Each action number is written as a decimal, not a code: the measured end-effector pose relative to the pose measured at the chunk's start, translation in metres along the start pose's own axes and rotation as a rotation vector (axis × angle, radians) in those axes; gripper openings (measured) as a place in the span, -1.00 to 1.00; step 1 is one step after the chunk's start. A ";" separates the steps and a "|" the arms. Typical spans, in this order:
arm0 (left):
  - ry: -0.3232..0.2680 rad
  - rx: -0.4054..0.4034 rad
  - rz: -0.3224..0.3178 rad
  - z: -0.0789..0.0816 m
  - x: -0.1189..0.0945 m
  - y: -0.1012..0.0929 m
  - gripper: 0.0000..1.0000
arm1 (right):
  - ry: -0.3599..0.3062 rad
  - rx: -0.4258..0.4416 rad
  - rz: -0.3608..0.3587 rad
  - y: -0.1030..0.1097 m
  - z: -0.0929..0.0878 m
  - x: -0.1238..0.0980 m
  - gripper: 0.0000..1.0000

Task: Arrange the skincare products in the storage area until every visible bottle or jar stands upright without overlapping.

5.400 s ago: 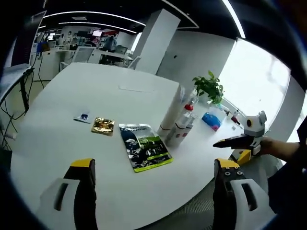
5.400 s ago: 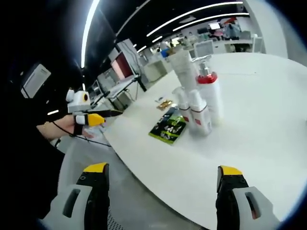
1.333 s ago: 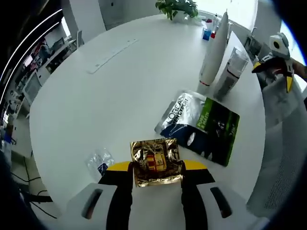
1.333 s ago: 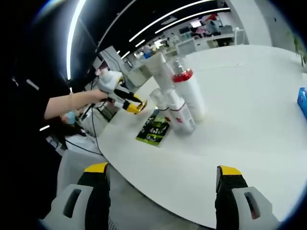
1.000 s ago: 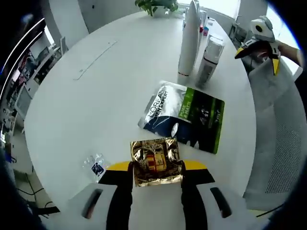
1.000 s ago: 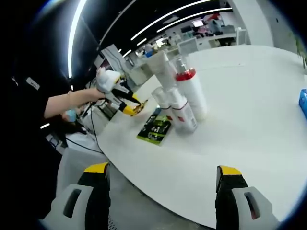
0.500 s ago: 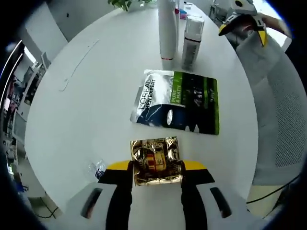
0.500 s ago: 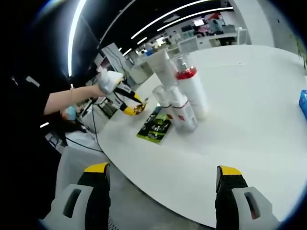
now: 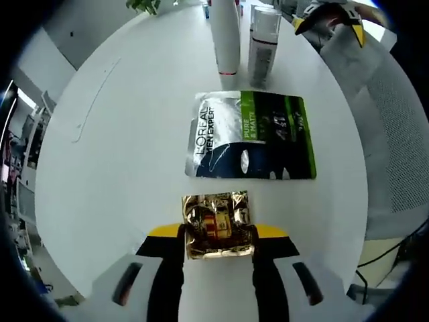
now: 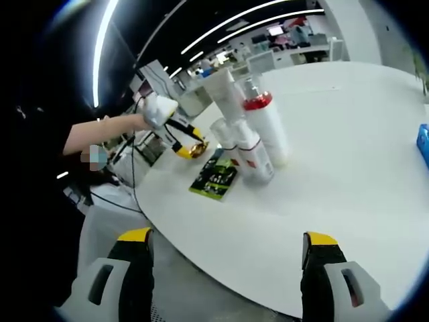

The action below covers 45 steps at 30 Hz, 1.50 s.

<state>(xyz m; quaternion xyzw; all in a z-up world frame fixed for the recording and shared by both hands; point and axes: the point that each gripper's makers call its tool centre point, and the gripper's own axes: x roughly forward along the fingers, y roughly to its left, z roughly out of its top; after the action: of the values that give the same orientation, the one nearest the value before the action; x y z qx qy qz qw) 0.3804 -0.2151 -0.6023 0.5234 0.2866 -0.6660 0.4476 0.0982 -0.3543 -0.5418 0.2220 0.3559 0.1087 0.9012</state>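
Judging by how things lie now, most of the job looks sorted: the tall white tube [image 9: 224,33], the clear-capped bottle [image 9: 262,39] and, in the right gripper view, the red-collared bottle [image 10: 267,127] and two smaller bottles [image 10: 242,151] are all seen standing upright in a tight cluster on the white round table [image 9: 120,134].

What's left seems to be the flat stuff. A gold foil sachet [image 9: 217,225] is clamped in the left tool [image 9: 217,236] and held above the table, just short of the L'Oreal pouch [image 9: 251,135], which is lying flat near the bottles. The right tool [image 10: 226,268] is spread wide with nothing in it, parked off the table's near edge.

Room-wise, plenty of bare table can be seen left of the pouch and beyond the bottles. The table rim is close on the pouch's right side, so a drop there looks risky. A blue packet [image 10: 423,144] is sitting well apart at the far right.
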 end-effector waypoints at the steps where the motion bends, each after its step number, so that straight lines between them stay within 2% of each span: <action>1: 0.000 0.008 -0.004 0.001 0.001 -0.001 -0.32 | 0.000 0.001 -0.001 0.000 0.000 0.000 0.93; 6: 0.016 0.042 -0.023 0.003 0.005 -0.006 -0.32 | 0.001 0.004 -0.006 0.000 -0.001 0.000 0.93; 25: 0.033 0.070 -0.051 -0.001 0.021 -0.006 -0.33 | 0.004 0.007 -0.015 0.001 -0.001 0.000 0.93; 45: 0.033 0.044 -0.046 0.001 0.019 -0.007 -0.28 | 0.007 0.006 -0.014 0.000 -0.001 0.000 0.93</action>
<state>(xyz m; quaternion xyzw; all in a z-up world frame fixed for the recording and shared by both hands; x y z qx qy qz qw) 0.3729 -0.2191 -0.6204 0.5375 0.2910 -0.6735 0.4158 0.0973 -0.3536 -0.5426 0.2217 0.3609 0.1019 0.9001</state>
